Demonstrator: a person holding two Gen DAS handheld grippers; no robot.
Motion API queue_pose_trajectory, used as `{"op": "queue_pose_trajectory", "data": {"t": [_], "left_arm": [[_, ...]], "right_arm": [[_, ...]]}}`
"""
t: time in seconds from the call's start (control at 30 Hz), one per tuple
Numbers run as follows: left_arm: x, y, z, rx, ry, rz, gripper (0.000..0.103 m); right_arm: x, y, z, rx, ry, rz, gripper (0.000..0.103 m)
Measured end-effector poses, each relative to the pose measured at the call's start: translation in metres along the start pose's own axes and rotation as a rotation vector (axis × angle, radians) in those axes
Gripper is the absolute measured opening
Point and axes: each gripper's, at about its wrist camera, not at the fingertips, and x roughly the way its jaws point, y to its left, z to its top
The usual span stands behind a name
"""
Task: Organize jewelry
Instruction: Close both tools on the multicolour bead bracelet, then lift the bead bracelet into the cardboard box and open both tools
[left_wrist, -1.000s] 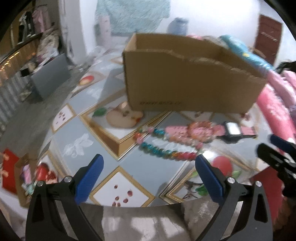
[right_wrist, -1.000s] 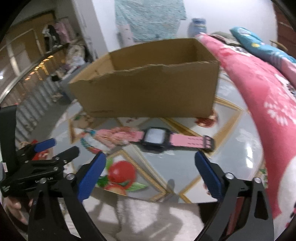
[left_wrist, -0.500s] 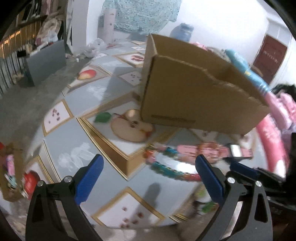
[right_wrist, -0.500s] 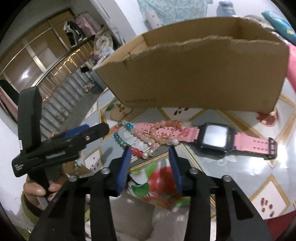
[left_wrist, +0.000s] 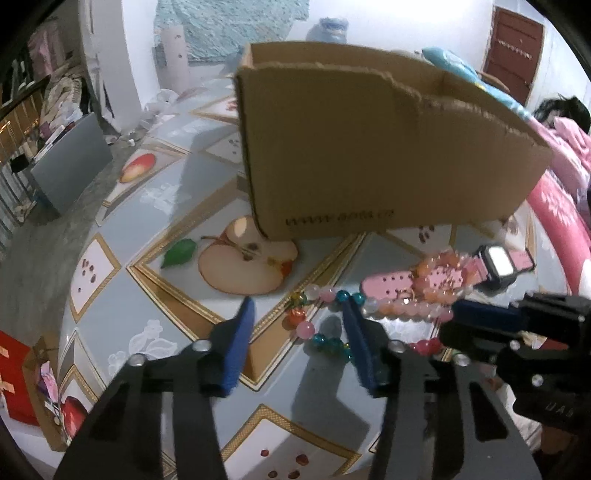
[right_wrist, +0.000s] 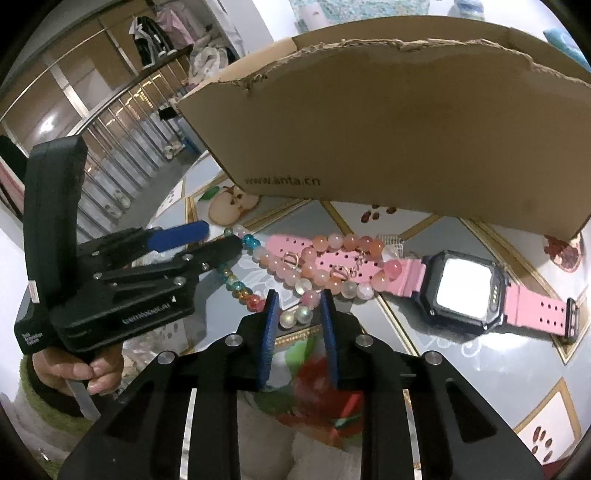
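Observation:
A multi-coloured bead bracelet (left_wrist: 306, 330) (right_wrist: 236, 284) lies on the fruit-print cloth in front of a cardboard box (left_wrist: 369, 147) (right_wrist: 388, 129). A pink-and-orange bead bracelet (left_wrist: 439, 280) (right_wrist: 332, 258) rests across the strap of a pink watch (left_wrist: 498, 262) (right_wrist: 465, 291) with a black face. My left gripper (left_wrist: 298, 306) (right_wrist: 199, 236) is closing, with the multi-coloured bracelet's left end between its blue pads, which stand clear of the beads. My right gripper (right_wrist: 299, 299) (left_wrist: 480, 317) is closing too, and two pearly beads at the same strand's other end sit in its narrow gap.
A pink blanket (left_wrist: 554, 206) lies along the right side. A grey box (left_wrist: 70, 166) sits on the floor at the left, and a red box (left_wrist: 14, 376) at the lower left. A hand (right_wrist: 74, 369) holds the left gripper. A railing (right_wrist: 122, 155) runs behind.
Both grippers have come down and closer to the bead bracelets. Their jaws, wide apart before, have narrowed around the multi-coloured strand, the right pair more than the left.

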Motion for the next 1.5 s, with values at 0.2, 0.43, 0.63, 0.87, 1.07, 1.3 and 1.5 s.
{"op": "queue_pose_trajectory", "data": {"t": [0.2,0.43,0.63,0.87,1.07,1.3,1.5], "left_arm": [[0.002,-0.009,0.000,0.046,0.009,0.022,0.022],[-0.001,-0.016,-0.002,0.062,-0.004,0.013,0.010],[-0.022,-0.020,-0.004,0.033,-0.039,-0.018,0.009],[-0.066,-0.022,0.002,-0.001,-0.107,-0.090,0.009],[-0.118,-0.027,0.031,0.022,-0.217,-0.152,0.009],[-0.144,-0.026,0.112,0.056,-0.314,-0.196,0.009],[-0.083,-0.016,0.187,0.047,-0.198,-0.157,0.009]], "right_arm": [[0.010,0.001,0.008,-0.001,0.008,0.009,0.013],[0.014,-0.003,0.011,0.031,0.014,0.077,0.008],[-0.001,0.005,0.014,0.015,-0.021,0.109,0.007],[-0.030,0.014,0.015,-0.005,-0.082,0.130,0.007],[-0.077,0.021,0.039,-0.050,-0.183,0.170,0.007],[-0.107,0.016,0.120,-0.132,-0.287,0.183,0.007],[-0.035,-0.017,0.204,-0.049,-0.083,0.190,0.007]]}}
